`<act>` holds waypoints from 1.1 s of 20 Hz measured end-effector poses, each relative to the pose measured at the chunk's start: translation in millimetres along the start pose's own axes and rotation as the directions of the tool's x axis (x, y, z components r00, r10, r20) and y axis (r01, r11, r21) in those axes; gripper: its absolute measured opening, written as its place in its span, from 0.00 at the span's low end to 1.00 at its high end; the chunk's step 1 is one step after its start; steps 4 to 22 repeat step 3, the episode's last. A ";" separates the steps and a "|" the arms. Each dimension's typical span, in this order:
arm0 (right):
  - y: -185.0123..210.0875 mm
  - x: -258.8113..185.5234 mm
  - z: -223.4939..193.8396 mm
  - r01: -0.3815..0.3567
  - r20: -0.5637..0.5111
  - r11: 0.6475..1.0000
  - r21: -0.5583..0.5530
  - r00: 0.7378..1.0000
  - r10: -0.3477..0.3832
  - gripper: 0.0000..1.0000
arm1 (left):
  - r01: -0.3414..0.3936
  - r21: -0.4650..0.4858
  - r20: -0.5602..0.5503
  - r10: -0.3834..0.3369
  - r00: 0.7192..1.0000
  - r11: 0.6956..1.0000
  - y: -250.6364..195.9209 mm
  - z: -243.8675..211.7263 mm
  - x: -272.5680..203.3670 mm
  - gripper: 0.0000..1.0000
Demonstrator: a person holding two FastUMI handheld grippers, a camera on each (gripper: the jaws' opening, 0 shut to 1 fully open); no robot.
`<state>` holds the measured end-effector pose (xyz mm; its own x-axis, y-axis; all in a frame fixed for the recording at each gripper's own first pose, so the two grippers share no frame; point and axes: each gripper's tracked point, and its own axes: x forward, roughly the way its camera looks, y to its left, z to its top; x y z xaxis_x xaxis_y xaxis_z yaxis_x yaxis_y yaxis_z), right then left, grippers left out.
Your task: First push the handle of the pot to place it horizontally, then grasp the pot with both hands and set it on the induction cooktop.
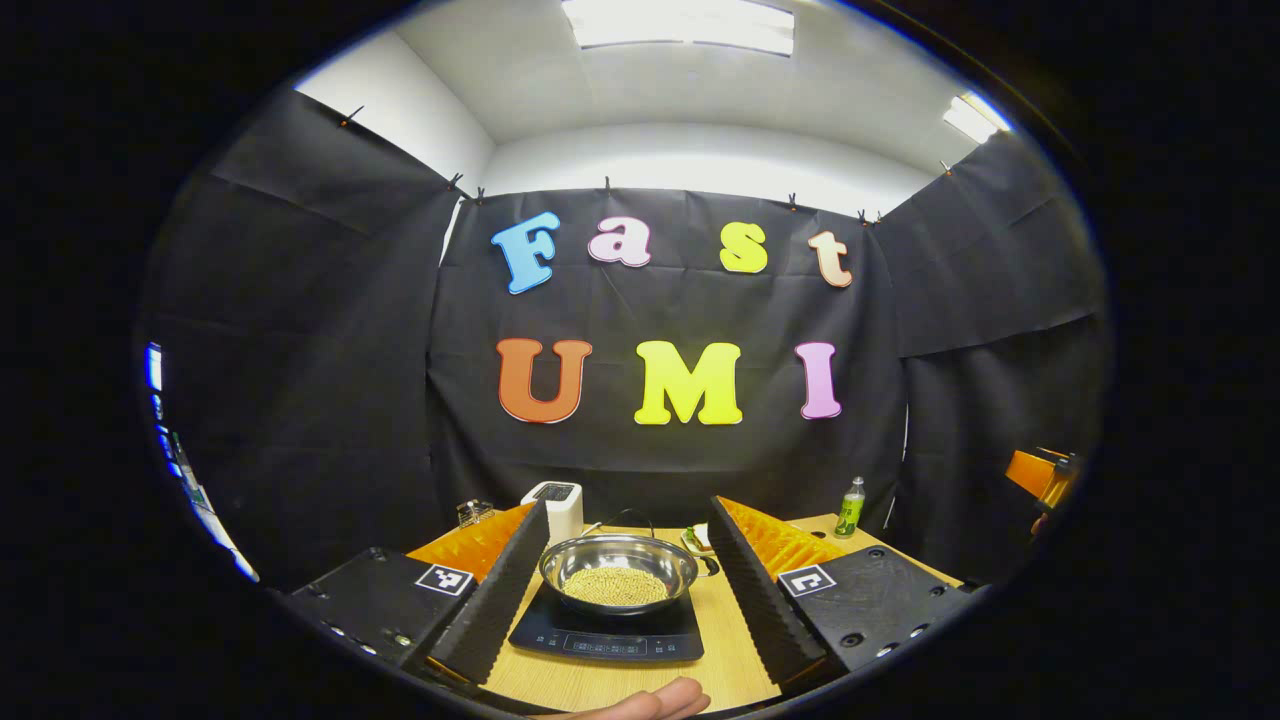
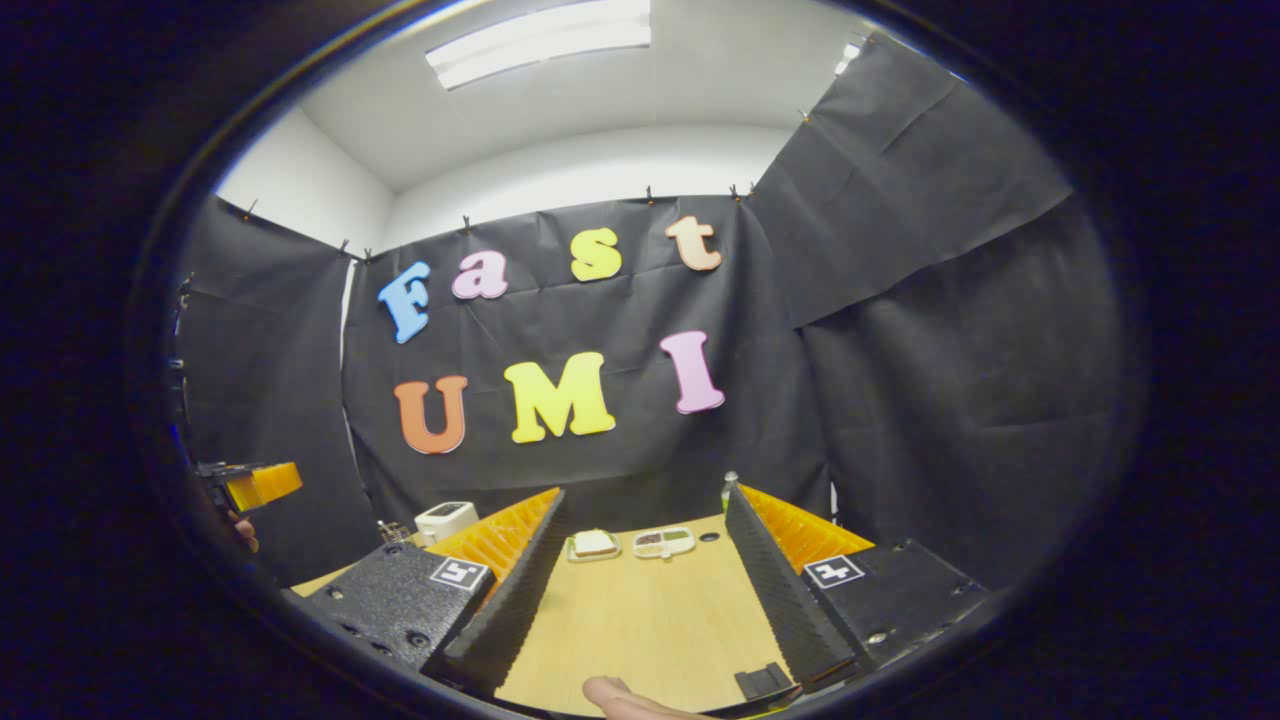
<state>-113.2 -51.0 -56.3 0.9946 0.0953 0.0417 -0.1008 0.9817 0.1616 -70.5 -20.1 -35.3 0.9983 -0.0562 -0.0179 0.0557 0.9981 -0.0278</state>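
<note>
Tabletop [image 1: 735,650]: pot [image 1: 618,572] centered on cooktop [image 1: 608,633].

The left gripper [image 1: 625,585] is seen from its own camera with the jaws held wide apart and level, the two black ribbed fingers [image 1: 495,595] spread to either side and nothing pressed between them. A fingertip of the person's hand [image 1: 650,703] is seen at the bottom edge. In the right gripper view the right gripper [image 2: 640,600] is likewise held level with jaws spread wide, gripping nothing, and a fingertip [image 2: 625,697] is seen below. The left gripper's orange body is glimpsed far off at the left edge of that view.
</note>
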 end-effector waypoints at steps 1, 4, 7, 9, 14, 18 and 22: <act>4.9 1.1 0.7 -0.018 0.010 1.000 0.000 1.000 0.018 0.96 | 0.003 0.004 0.004 -0.003 1.000 1.000 -0.4 -0.1 0.4 0.95; 5.4 4.0 0.5 -0.020 0.030 1.000 -0.021 0.999 0.021 0.95 | 0.007 0.019 0.006 -0.007 1.000 1.000 -1.1 -3.0 1.5 0.95; 5.4 4.0 0.5 -0.020 0.030 1.000 -0.021 0.999 0.021 0.95 | 0.007 0.019 0.006 -0.007 1.000 1.000 -1.1 -3.0 1.5 0.95; 5.4 4.0 0.5 -0.020 0.030 1.000 -0.021 0.999 0.021 0.95 | 0.007 0.019 0.006 -0.007 1.000 1.000 -1.1 -3.0 1.5 0.95; 5.4 4.0 0.5 -0.020 0.030 1.000 -0.021 0.999 0.021 0.95 | 0.007 0.019 0.006 -0.007 1.000 1.000 -1.1 -3.0 1.5 0.95; 5.4 4.0 0.5 -0.020 0.030 1.000 -0.021 0.999 0.021 0.95 | 0.007 0.019 0.006 -0.007 1.000 1.000 -1.1 -3.0 1.5 0.95; 5.4 4.0 0.5 -0.020 0.030 1.000 -0.021 0.999 0.021 0.95 | 0.007 0.019 0.006 -0.007 1.000 1.000 -1.1 -3.0 1.5 0.95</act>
